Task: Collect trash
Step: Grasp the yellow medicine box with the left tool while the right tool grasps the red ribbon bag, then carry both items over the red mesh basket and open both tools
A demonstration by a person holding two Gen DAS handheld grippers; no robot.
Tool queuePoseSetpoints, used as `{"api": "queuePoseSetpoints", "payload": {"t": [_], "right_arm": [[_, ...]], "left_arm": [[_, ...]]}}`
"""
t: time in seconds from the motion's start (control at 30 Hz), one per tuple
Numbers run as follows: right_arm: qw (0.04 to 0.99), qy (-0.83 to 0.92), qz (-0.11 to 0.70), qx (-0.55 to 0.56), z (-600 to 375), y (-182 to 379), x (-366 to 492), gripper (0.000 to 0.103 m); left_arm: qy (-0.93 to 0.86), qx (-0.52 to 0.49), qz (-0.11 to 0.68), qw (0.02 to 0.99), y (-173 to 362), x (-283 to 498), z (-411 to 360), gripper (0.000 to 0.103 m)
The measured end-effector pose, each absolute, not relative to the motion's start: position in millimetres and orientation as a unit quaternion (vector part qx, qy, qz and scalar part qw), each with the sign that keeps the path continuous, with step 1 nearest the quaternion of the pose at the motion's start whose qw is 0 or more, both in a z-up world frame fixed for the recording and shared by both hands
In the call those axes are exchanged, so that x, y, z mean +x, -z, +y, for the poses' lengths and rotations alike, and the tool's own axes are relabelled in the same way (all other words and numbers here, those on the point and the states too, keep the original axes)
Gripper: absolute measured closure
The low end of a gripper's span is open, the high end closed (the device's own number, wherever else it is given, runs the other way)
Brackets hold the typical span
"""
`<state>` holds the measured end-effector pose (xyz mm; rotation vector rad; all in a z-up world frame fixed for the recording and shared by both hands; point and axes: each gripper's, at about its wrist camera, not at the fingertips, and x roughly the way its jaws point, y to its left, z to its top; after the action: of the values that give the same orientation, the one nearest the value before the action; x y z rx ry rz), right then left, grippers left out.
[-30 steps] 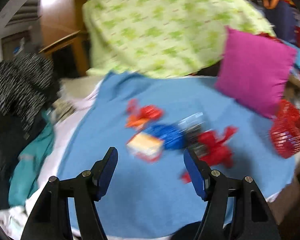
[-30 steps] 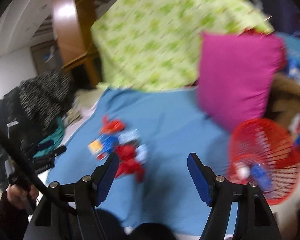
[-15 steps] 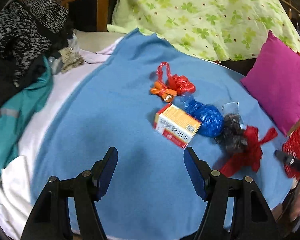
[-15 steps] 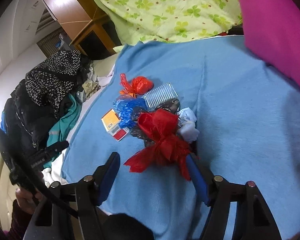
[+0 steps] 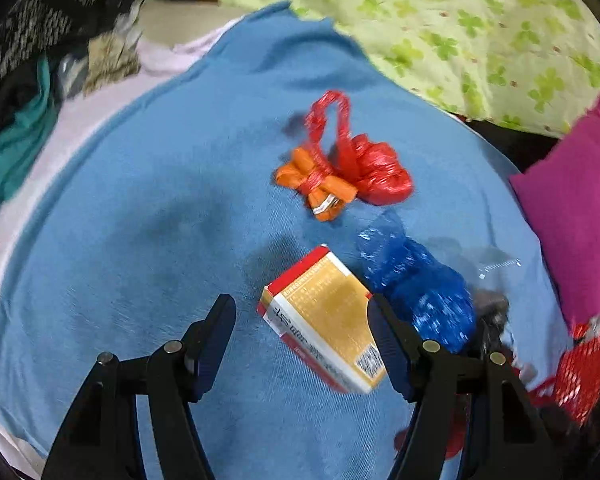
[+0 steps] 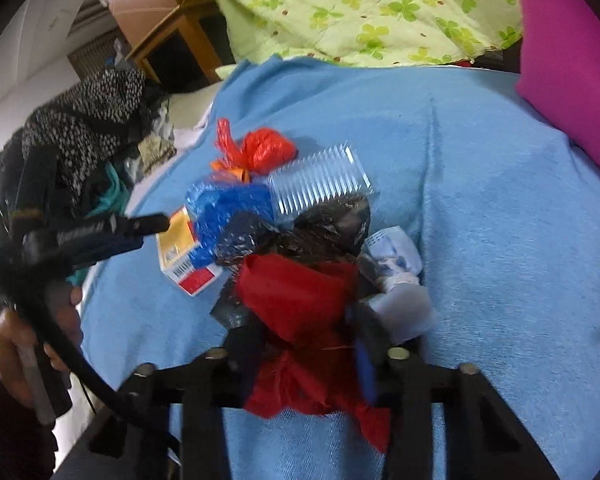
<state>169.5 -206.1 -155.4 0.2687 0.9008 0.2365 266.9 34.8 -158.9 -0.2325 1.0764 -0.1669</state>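
Note:
Trash lies in a heap on a blue blanket (image 5: 140, 240). My left gripper (image 5: 302, 320) is open, its jaws on either side of a yellow and red carton (image 5: 326, 316), which also shows in the right wrist view (image 6: 180, 252). Beyond it lie a blue plastic bag (image 5: 420, 280), a red plastic bag (image 5: 376, 168) and an orange wrapper (image 5: 316, 184). My right gripper (image 6: 304, 340) is closed around a red cloth scrap (image 6: 300, 304). Beside that lie a dark bag (image 6: 332, 224), a clear ridged tray (image 6: 320, 184) and white wrappers (image 6: 396, 260).
A magenta pillow (image 5: 572, 216) and a green clover quilt (image 5: 460, 28) border the blanket at the back and right. A red mesh basket (image 5: 584, 368) stands at the right edge. Dark clothes (image 5: 28, 40) pile up on the left.
Both grippers have moved in closer to the trash. The left now straddles the carton. The right has narrowed onto the red cloth scrap.

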Motion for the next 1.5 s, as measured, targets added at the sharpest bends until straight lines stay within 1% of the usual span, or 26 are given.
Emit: {"api": "queuePoseSetpoints", "payload": {"t": [0.1,0.17,0.27,0.47,0.5,0.57,0.63,0.67,0.7,0.77,0.83,0.9,0.97,1.0,1.03,1.07,1.1,1.13,1.2,1.23,1.33,1.5], "right_arm": [[0.89,-0.111,0.425,0.122,-204,158,167,0.072],[0.89,-0.111,0.422,0.129,-206,158,164,0.073],[0.889,-0.116,0.42,0.139,-209,158,159,0.078],[0.891,-0.12,0.419,0.128,-205,159,153,0.078],[0.891,-0.121,0.418,0.127,-204,158,152,0.077],[0.89,-0.129,0.418,0.132,-204,157,152,0.075],[0.89,-0.135,0.415,0.13,-203,153,152,0.065],[0.891,-0.136,0.415,0.126,-202,152,152,0.043],[0.892,-0.136,0.414,0.121,-202,151,151,0.024],[0.899,-0.145,0.397,0.117,-201,148,149,0.024],[0.902,-0.152,0.39,0.107,-197,148,150,0.029],[0.897,-0.146,0.408,0.085,-190,153,156,0.063],[0.887,-0.137,0.435,0.071,-186,165,164,0.065],[0.886,-0.135,0.438,0.069,-184,168,165,0.071],[0.886,-0.134,0.439,0.07,-185,169,166,0.073],[0.887,-0.133,0.435,0.076,-187,167,164,0.079],[0.889,-0.133,0.43,0.083,-189,164,162,0.082],[0.893,-0.132,0.422,0.089,-193,159,157,0.083],[0.896,-0.132,0.412,0.097,-199,151,149,0.083],[0.898,-0.132,0.408,0.102,-203,147,144,0.083],[0.902,-0.133,0.392,0.121,-218,132,125,0.083],[0.917,-0.13,0.343,0.159,-246,98,84,0.083]], "left_arm": [[0.071,-0.14,0.521,0.839,169,275,34,0.034],[0.064,-0.16,0.527,0.832,171,279,34,0.034],[0.055,-0.168,0.53,0.83,172,282,28,0.034],[0.046,-0.157,0.534,0.829,172,281,18,0.033],[0.044,-0.162,0.536,0.827,174,281,20,0.031],[0.033,-0.158,0.538,0.827,175,279,23,0.024],[0.03,-0.149,0.545,0.825,177,278,25,0.022],[0.033,-0.148,0.549,0.822,178,276,26,0.022],[0.035,-0.144,0.553,0.82,178,275,26,0.022],[0.04,-0.121,0.556,0.821,176,271,23,0.021],[0.04,-0.102,0.557,0.824,173,268,21,0.021],[0.037,-0.083,0.559,0.824,170,265,17,0.021],[0.04,-0.063,0.559,0.826,169,260,12,0.021],[0.037,-0.051,0.565,0.822,171,258,10,0.021],[0.031,-0.029,0.58,0.813,178,255,6,0.024],[0.032,-0.026,0.586,0.809,183,252,5,0.025],[0.038,-0.026,0.594,0.803,191,248,4,0.027],[0.038,-0.023,0.595,0.803,197,242,4,0.032],[0.035,0.0,0.574,0.818,192,232,1,0.046],[0.042,0.001,0.571,0.82,190,227,1,0.051],[0.061,-0.01,0.564,0.823,183,216,3,0.051],[0.088,0.005,0.529,0.844,155,185,-1,0.052]]}}
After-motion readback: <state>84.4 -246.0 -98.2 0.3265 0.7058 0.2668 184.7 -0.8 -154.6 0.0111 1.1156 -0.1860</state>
